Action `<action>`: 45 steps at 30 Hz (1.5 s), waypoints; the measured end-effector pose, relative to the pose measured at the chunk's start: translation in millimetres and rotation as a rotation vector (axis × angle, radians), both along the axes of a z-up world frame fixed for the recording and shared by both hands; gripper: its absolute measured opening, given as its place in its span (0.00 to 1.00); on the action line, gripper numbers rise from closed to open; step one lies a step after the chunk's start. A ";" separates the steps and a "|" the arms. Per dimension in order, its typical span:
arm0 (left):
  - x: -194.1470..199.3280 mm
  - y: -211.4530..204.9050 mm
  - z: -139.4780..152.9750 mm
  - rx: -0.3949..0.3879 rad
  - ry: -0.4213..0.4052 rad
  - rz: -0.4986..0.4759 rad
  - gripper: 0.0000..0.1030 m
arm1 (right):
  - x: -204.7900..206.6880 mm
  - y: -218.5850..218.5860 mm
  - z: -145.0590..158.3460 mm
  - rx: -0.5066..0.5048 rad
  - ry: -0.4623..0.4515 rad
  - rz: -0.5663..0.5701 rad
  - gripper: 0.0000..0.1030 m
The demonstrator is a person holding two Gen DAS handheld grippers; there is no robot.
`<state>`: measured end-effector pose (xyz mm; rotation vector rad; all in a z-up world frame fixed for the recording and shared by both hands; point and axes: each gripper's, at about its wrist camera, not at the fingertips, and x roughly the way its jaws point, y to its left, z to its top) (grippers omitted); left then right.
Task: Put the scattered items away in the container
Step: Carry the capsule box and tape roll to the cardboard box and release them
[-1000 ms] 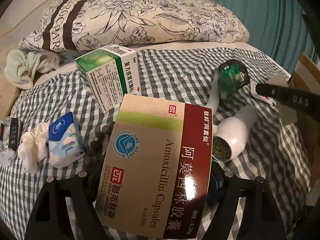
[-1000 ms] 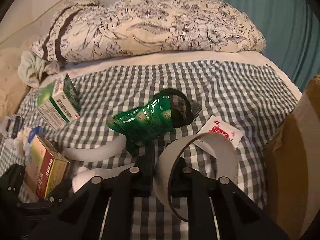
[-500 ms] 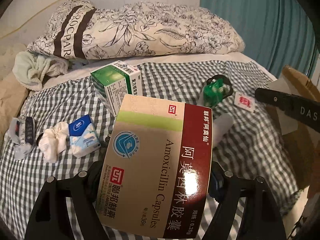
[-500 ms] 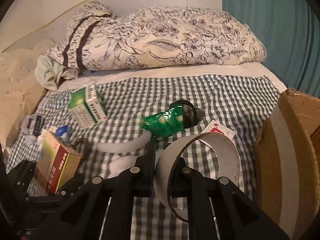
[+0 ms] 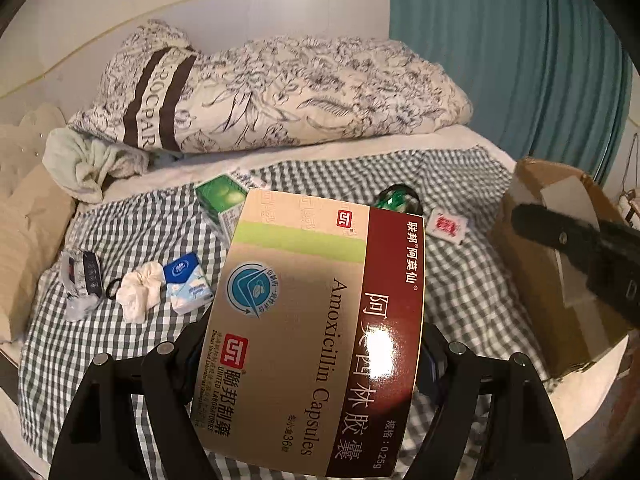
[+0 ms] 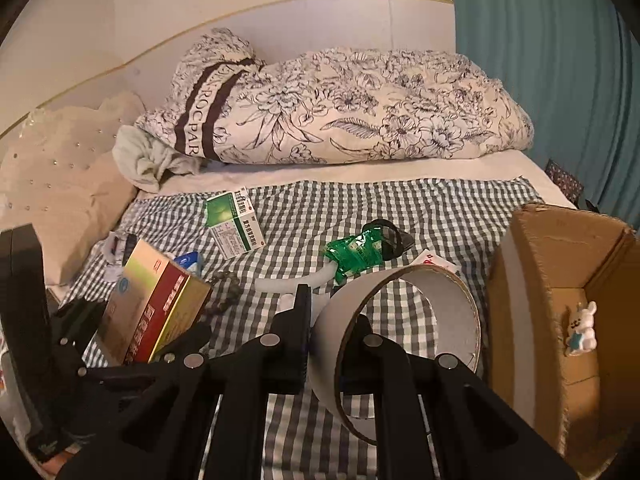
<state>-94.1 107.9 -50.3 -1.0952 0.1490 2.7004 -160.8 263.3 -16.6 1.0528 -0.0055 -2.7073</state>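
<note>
My left gripper [image 5: 312, 344] is shut on a gold and maroon Amoxicillin box [image 5: 304, 264], held above the checked bedcover; the same box [image 6: 156, 304] shows at the left of the right wrist view. My right gripper [image 6: 332, 312] is shut on the wall of a grey tape roll [image 6: 452, 312], one finger outside the ring and one inside. An open cardboard box [image 6: 540, 300] stands at the bed's right edge, just right of the roll, with a small rabbit toy [image 6: 582, 330] inside. In the left wrist view the cardboard box [image 5: 560, 280] lies behind the right gripper's black body [image 5: 580, 256].
On the checked cover [image 6: 400, 208] lie a green and white medicine box [image 6: 234, 228], a green packet [image 6: 356, 254] on a black ring, a red and white sachet [image 5: 446, 226], a tissue pack [image 5: 186, 288], a white cloth [image 5: 138, 294] and dark beads [image 6: 224, 300]. A flowered duvet [image 5: 280, 92] fills the back.
Both grippers have risen and drawn back from the bed with their loads still held. The items on the cover look smaller, and the cardboard box has come into view on the right.
</note>
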 end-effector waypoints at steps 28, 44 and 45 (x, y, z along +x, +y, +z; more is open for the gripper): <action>37.6 178.7 62.2 0.002 0.039 -0.253 0.79 | 56.1 151.8 58.7 -0.017 0.059 -0.184 0.09; 38.2 282.8 45.3 -0.032 0.001 -0.410 0.79 | 44.8 239.0 34.8 -0.035 0.004 -0.306 0.09; 37.7 287.4 40.5 -0.035 -0.009 -0.415 0.79 | 43.7 241.8 32.2 -0.034 -0.001 -0.309 0.09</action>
